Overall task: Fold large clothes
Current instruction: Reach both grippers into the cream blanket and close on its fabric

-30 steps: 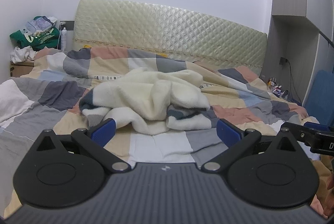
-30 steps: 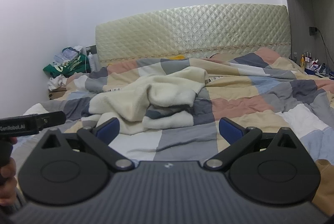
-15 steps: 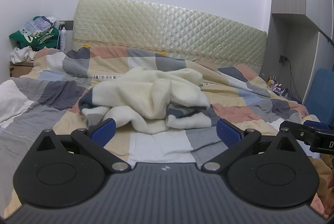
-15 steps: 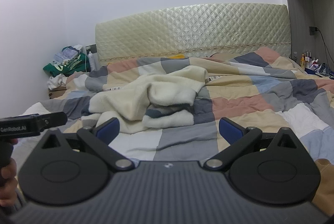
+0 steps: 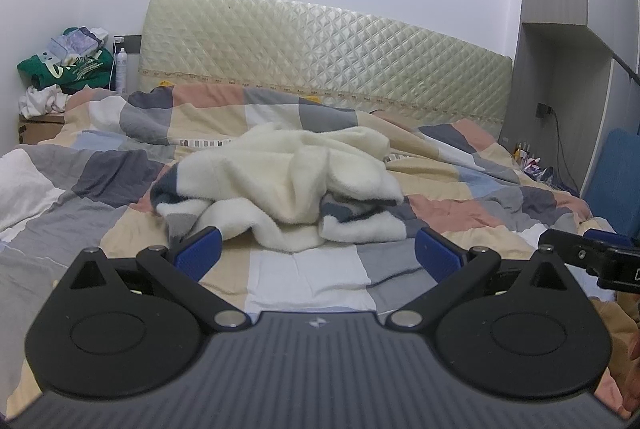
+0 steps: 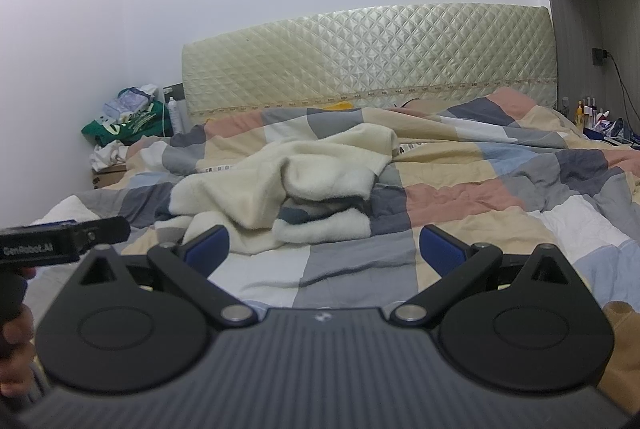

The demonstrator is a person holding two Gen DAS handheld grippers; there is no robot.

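A: While both units hover low over the bed (image 5: 60, 213), what's item 1?

B: Fleece garment (image 5: 280, 185), cream w/ grey-navy blocks, crumpled in a heap mid-bed on the checked duvet (image 5: 460, 213). Unfolded, nothing touching it.

A: Left claw (image 5: 318, 253)?

B: Spread wide, blue pads (image 5: 199, 253) apart, empty; garment just beyond the tips.

A: Right claw (image 6: 324, 249)?

B: Also wide, empty. Garment ahead, slightly left of centre (image 6: 288, 181).

A: Misc?

B: Quilted headboard (image 5: 320, 69) at back; green bag (image 5: 66, 69) + clutter far left; bottles (image 6: 584, 111) far right; fingers (image 6: 16, 325) on left unit's grip.
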